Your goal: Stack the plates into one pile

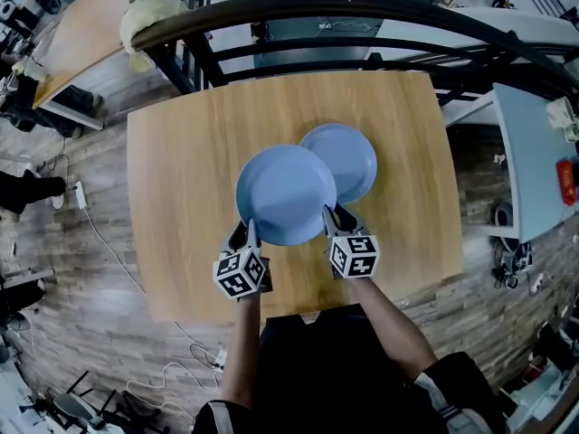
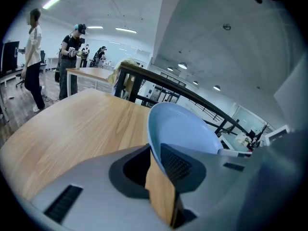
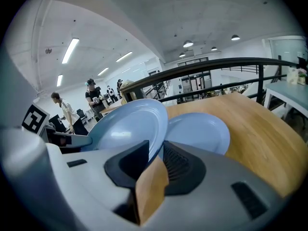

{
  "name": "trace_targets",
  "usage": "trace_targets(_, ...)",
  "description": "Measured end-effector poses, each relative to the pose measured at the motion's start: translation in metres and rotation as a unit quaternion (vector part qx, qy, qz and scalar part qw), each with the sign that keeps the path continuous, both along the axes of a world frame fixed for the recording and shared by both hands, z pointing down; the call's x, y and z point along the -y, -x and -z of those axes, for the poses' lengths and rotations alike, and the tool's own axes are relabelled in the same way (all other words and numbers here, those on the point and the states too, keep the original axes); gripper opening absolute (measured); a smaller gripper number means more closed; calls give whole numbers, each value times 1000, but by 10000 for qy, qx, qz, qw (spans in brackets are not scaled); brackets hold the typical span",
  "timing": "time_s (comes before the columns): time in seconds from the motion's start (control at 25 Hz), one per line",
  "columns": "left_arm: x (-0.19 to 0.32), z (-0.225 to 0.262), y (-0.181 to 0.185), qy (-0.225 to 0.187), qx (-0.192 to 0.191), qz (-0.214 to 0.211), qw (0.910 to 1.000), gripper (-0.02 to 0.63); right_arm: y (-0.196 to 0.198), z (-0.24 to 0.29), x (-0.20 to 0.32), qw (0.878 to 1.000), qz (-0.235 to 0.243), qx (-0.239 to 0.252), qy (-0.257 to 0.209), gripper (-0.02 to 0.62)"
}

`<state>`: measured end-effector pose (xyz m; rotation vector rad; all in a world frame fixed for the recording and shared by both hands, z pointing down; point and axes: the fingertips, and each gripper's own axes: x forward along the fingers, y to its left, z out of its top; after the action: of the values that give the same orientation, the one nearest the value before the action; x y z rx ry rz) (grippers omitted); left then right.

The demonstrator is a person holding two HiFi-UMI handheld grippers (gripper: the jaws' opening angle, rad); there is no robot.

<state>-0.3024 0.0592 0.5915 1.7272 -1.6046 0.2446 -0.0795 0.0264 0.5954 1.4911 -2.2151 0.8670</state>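
Progress: pile not yet formed; lifted plate (image 1: 285, 193) at frame centre, second plate (image 1: 355, 156) lying on the surface (image 1: 181, 170) to its upper right.
Near the lower rim of the lifted plate, the left tool (image 1: 246, 235) and right tool (image 1: 336, 218) each clamp it; both forearms (image 1: 244, 333) reach in from the lower edge, tools angled downward.

The table (image 1: 181, 179) is bare left and right of the resting plate (image 1: 353, 156). The held plate (image 1: 285, 193) covers its near edge, and a black railing (image 1: 362, 9) runs beyond.
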Motion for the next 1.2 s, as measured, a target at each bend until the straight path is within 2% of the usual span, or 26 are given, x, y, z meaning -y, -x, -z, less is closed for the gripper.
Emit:
trace_targets(0.56,-8,15,-82,-11,-50,-283,9996,80,-83,19,-19,9995,-300,31,-65,107)
trace_targets(1.2,-26,37,-154,-175,-3,-78,9998,80,-154,39,-26,9996,-100,138,-214,104)
